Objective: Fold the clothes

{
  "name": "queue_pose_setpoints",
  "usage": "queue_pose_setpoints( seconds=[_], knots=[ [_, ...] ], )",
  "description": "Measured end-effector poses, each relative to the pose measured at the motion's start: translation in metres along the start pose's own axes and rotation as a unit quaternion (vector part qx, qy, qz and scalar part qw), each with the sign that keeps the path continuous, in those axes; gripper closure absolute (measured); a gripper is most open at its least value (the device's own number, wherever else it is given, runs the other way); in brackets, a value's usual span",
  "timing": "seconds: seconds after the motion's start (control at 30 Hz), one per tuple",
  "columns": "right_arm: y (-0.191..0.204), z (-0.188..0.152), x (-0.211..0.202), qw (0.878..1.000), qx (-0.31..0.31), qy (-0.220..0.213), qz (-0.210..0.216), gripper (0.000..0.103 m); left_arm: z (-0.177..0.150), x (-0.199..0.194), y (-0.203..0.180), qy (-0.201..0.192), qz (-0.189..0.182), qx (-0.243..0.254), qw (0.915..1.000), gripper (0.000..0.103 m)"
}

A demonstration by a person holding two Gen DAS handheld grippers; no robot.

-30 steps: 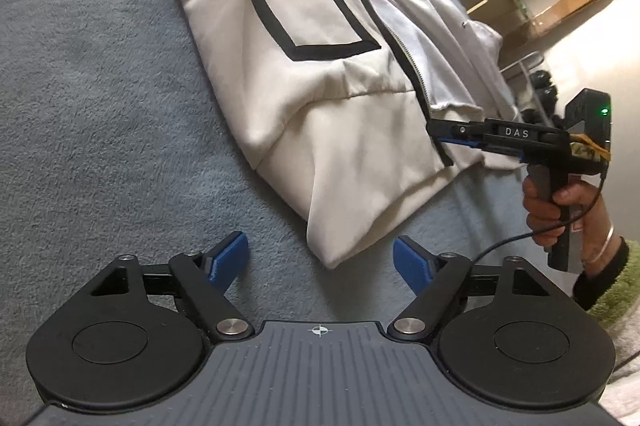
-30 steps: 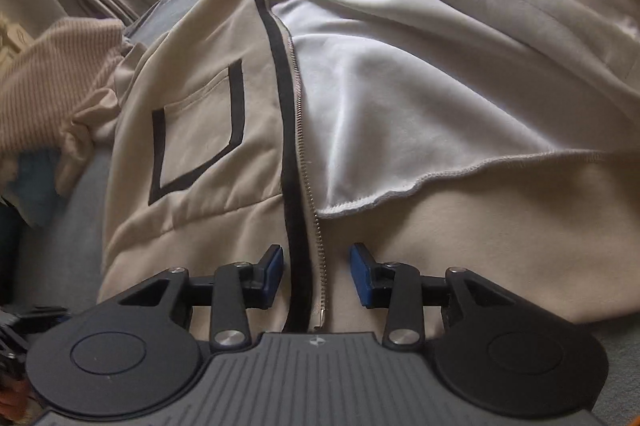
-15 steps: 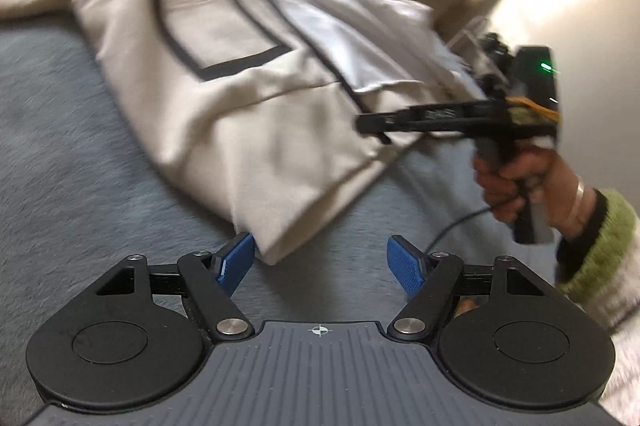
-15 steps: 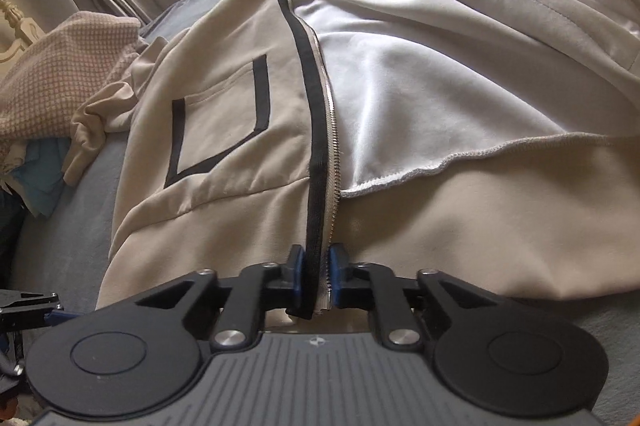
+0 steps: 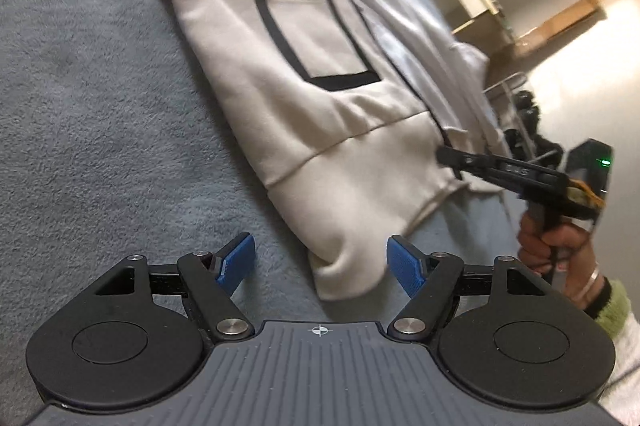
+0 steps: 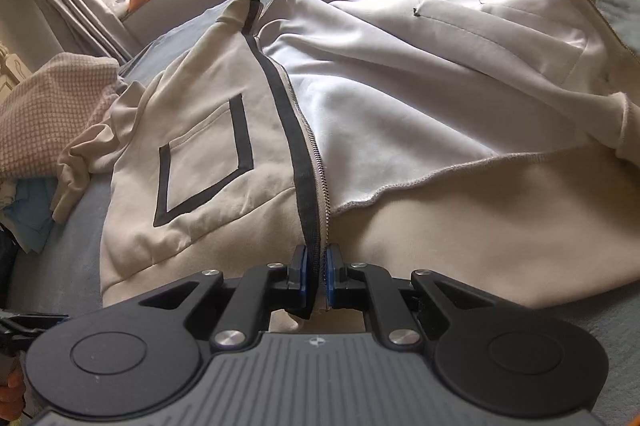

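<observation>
Two grippers work a cream zip jacket (image 6: pixel 400 114) spread mid-frame on a grey blanket (image 5: pixel 100 98): right gripper (image 6: pixel 315 280) clenched on its zipper edge, left gripper (image 5: pixel 320 262) spread wide at the hem corner.

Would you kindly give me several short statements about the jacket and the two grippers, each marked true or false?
1. The right gripper has its jaws shut on the zipper edge of the jacket. True.
2. The left gripper is clamped on the jacket's hem corner. False: its jaws stand open, with the corner lying between them, ungripped.
3. The jacket lies fully zipped up. False: it is open, its pale lining showing.
4. A black-trimmed pocket sits on the front panel beside the zipper. True.
5. The jacket lies on a wooden floor. False: it lies on a grey-blue blanket.
</observation>
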State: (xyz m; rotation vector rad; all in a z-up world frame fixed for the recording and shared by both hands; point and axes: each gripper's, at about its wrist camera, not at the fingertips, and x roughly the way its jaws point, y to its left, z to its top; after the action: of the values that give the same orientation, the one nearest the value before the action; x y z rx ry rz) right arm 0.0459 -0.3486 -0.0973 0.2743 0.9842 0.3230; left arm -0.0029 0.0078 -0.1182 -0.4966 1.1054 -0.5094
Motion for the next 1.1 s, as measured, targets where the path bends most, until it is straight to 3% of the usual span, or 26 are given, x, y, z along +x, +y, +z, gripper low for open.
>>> queue_pose_setpoints(
  seconds=[0.13,0.27,0.5,0.6,0.73,0.8,0.87,0.97,1.1],
  knots=[
    [-0.005,-0.001,0.000,1.000,0.004,-0.003,0.002,0.094,0.001,0.009,-0.008,0.014,0.017,0.016,0.9996,0.047],
    [-0.006,-0.004,0.004,1.000,0.005,0.002,-0.002,0.094,0.002,0.015,-0.016,0.026,0.029,0.030,0.9988,0.075],
    [-0.012,-0.010,0.007,1.000,0.009,0.002,-0.008,0.093,0.001,0.025,-0.011,0.049,0.004,-0.003,0.9988,0.075],
    [-0.006,-0.008,0.003,1.000,0.004,0.001,-0.018,0.085,-0.002,0.022,-0.006,0.049,-0.010,-0.015,0.9986,0.075],
    [0.018,-0.011,-0.017,0.996,-0.056,-0.030,-0.054,0.080,-0.006,0.017,-0.002,0.052,-0.060,-0.036,0.9962,0.073],
    [0.033,-0.016,-0.028,0.994,-0.096,-0.042,-0.042,0.079,-0.007,0.013,0.000,0.052,-0.081,-0.041,0.9945,0.069],
    [0.051,-0.023,-0.037,0.988,-0.144,-0.053,-0.019,0.077,-0.009,0.009,0.003,0.051,-0.100,-0.047,0.9926,0.069],
    [0.081,-0.040,-0.047,0.974,-0.215,-0.062,0.031,0.066,-0.010,-0.002,0.011,0.035,-0.121,-0.070,0.9896,0.069],
    [0.124,-0.066,-0.043,0.945,-0.317,-0.048,0.070,0.063,-0.007,-0.020,0.029,-0.010,-0.129,-0.116,0.9848,0.069]
  ],
)
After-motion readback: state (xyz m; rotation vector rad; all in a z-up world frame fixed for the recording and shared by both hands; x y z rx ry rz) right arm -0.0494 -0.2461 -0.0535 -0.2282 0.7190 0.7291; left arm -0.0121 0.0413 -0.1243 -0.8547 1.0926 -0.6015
